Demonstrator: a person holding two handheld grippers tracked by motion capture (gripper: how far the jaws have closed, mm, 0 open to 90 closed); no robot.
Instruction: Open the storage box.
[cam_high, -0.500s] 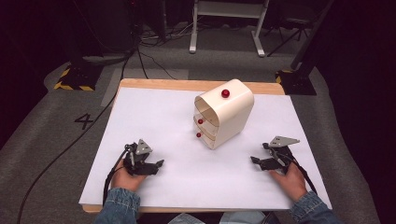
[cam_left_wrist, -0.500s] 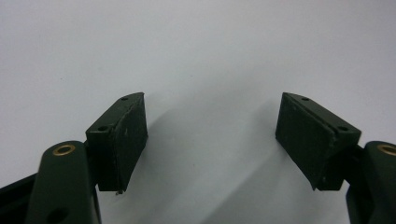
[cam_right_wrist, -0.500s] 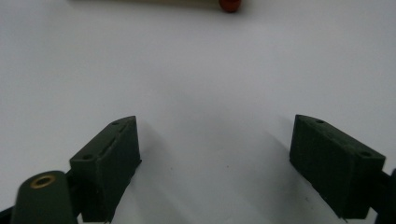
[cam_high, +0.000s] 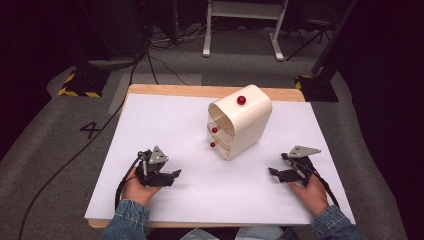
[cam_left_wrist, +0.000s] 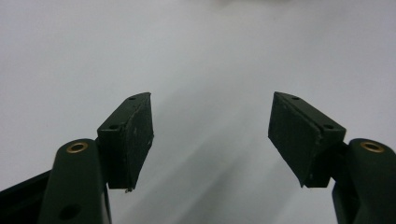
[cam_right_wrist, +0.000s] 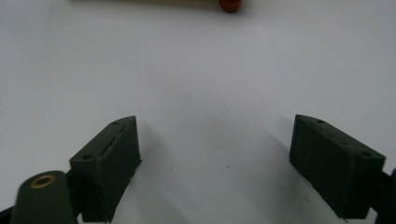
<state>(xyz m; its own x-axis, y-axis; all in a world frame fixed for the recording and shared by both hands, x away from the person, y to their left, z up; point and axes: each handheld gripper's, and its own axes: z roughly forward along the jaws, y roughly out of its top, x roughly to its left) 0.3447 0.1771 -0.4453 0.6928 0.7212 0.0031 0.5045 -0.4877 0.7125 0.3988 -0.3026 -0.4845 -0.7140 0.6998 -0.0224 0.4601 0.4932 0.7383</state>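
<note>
A small cream drawer cabinet (cam_high: 241, 121) with rounded top stands in the middle of the white table (cam_high: 175, 120). It carries a red knob on top (cam_high: 241, 100) and two red drawer knobs (cam_high: 214, 130) on its front, facing left and toward me. My left gripper (cam_high: 176, 173) rests low on the table at the near left, jaws wide open and nothing between them (cam_left_wrist: 210, 135). My right gripper (cam_high: 272, 171) rests at the near right, open and holding nothing (cam_right_wrist: 215, 154). In the right gripper view a red knob (cam_right_wrist: 230, 4) peeks in at the top edge.
The white sheet covers a wooden tabletop (cam_high: 200, 90). Grey carpet surrounds it, with a "4" mark (cam_high: 90, 130) on the floor at left, cables, and a white stand (cam_high: 244, 25) beyond the far edge. A dark post base (cam_high: 315, 82) sits by the far right corner.
</note>
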